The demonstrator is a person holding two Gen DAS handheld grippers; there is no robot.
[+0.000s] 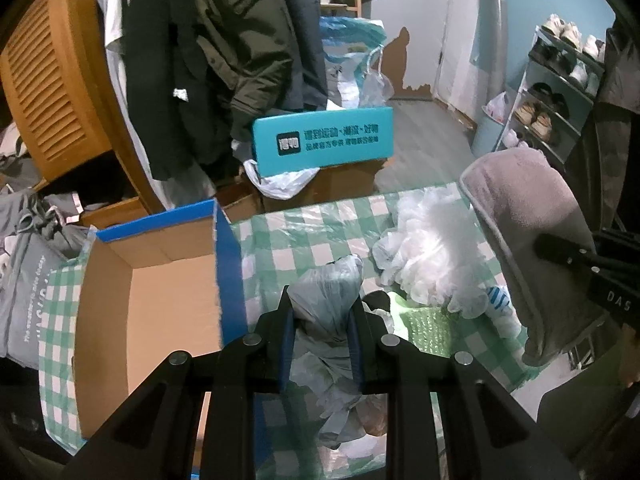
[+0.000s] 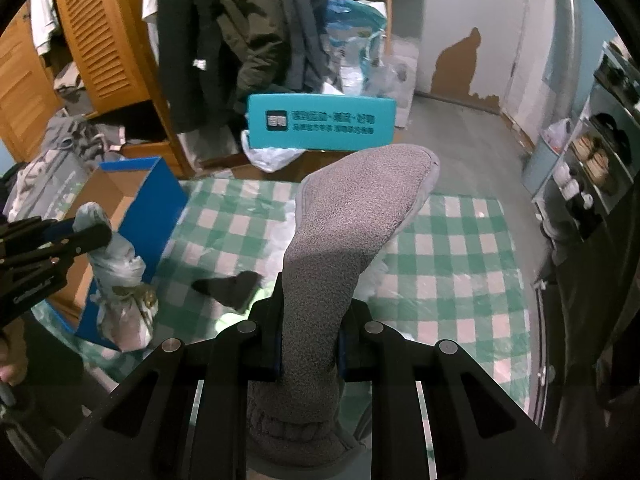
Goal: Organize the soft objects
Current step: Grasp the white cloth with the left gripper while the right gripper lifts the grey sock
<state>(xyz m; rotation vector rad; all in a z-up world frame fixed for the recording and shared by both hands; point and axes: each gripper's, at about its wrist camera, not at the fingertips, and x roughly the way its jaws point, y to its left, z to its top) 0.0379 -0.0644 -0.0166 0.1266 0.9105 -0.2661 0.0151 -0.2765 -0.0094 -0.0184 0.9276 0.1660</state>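
Left gripper (image 1: 322,322) pinching a crumpled grey plastic bag (image 1: 326,292) between its blue-padded fingers (image 1: 286,344), held above the green checked tablecloth (image 1: 280,240) just right of the open cardboard box (image 1: 160,280) with blue outer walls. Right gripper (image 2: 308,336) clamped on a grey fleece slipper (image 2: 340,224), sole turned toward the camera, toe raised up and away over the cloth. On the cloth between the two: a heap of white fluffy stuffing (image 1: 432,240), a green mesh piece (image 1: 428,324), a black scrap (image 2: 232,286). Beyond the table edge, a teal box (image 1: 324,140) with printed lettering, hanging coats (image 1: 224,40), a shoe rack (image 1: 560,92) at far right.
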